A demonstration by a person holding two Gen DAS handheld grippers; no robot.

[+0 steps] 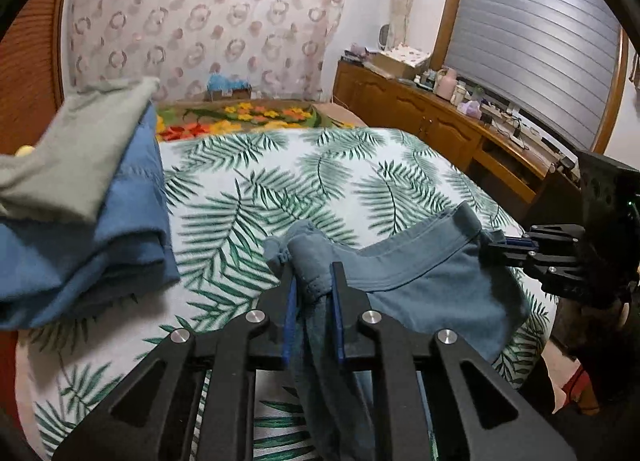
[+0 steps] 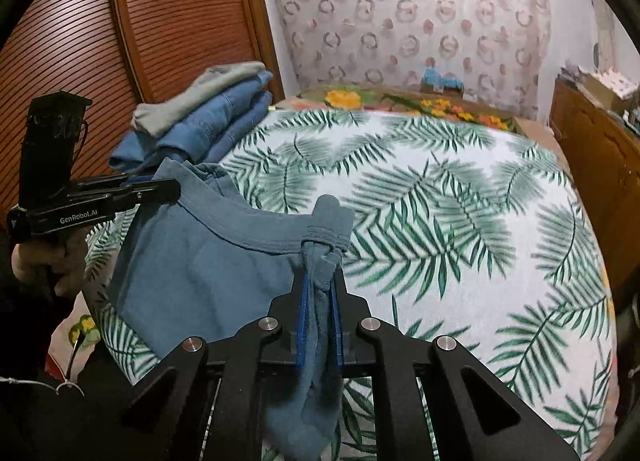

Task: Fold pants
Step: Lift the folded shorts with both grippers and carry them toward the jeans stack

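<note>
Blue-grey pants [image 1: 420, 273] hang by the waistband between my two grippers, just above the palm-leaf bedspread [image 1: 280, 181]. In the left wrist view my left gripper [image 1: 314, 281] is shut on a bunched corner of the waistband, and cloth trails down between its blue pads. My right gripper [image 1: 496, 249] pinches the other end at the right edge. In the right wrist view the right gripper [image 2: 320, 285] is shut on its bunched corner of the pants [image 2: 208, 253]. There the left gripper [image 2: 160, 189], held by a hand, clamps the far left corner.
A stack of folded clothes [image 1: 80, 221], blue jeans under a grey-green garment, lies at the bed's left side [image 2: 208, 117]. A floral blanket [image 1: 240, 117] covers the far end. A cluttered wooden cabinet [image 1: 440, 121] runs along the right, and a slatted wooden door [image 2: 80, 21] stands at the left.
</note>
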